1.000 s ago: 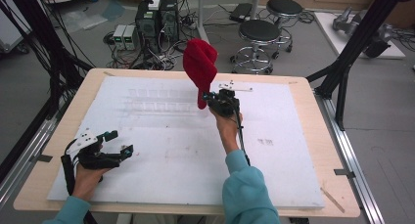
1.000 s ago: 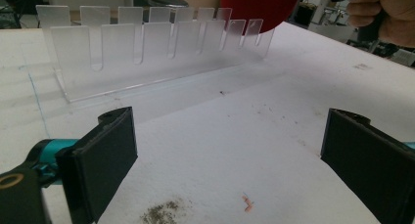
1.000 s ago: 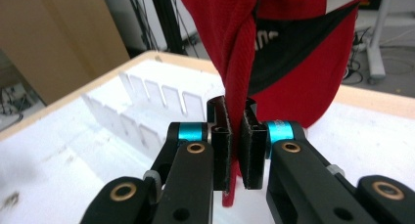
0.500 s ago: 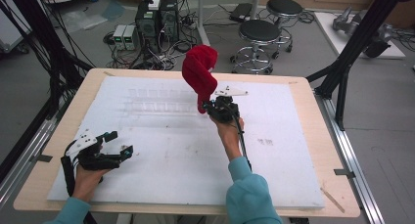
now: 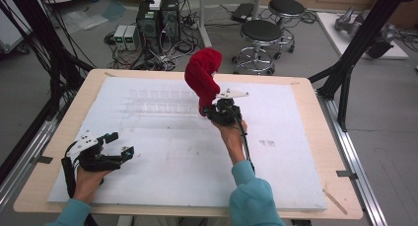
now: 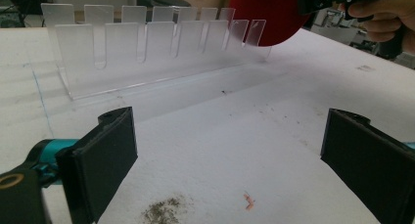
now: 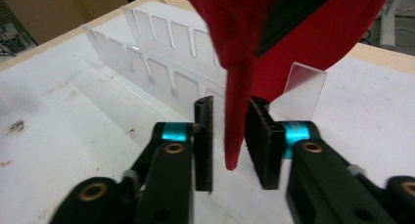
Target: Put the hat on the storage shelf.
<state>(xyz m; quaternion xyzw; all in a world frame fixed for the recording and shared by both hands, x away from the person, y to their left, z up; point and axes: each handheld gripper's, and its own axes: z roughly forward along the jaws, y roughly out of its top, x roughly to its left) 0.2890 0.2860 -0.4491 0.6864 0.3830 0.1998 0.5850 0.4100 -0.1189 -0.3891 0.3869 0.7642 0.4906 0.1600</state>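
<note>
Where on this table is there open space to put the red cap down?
Free: the white mat right of the right gripper, and the middle between both grippers. Crowded: the clear slotted rack at the far side, and the near-left corner by the left gripper.

I am resting my left gripper low near the left front of the table, its jaws spread wide apart and holding nothing, my left hand wrapped around its grip. I am reaching my right forearm forward to mid-table, my right hand raising the right gripper with its jaws pointing up, closed on a red cap.
</note>
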